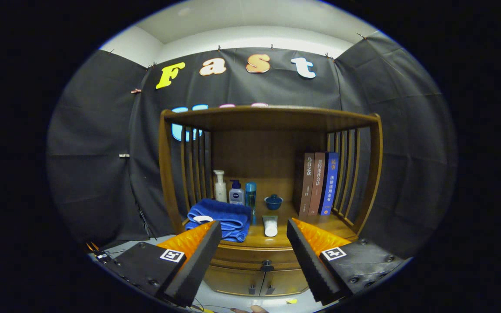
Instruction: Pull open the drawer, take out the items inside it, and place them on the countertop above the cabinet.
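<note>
My open tongs point(254, 232) face a wooden cabinet, its drawer point(257, 256) shut.

My fingers point(198, 256) are spread wide and grasp nothing. Between and just beyond them is the drawer's small dark knob point(267, 264), the place to grip; I judge it stiff, hard and perhaps slippery. Below are two doors point(255, 282). Above, the countertop point(285, 237) carries a soft blue towel point(222, 219) at left, a white tube point(270, 226), bottles point(235, 191), a blue bowl point(273, 201) and books point(318, 182) at right. Black cloth walls the booth.
</note>
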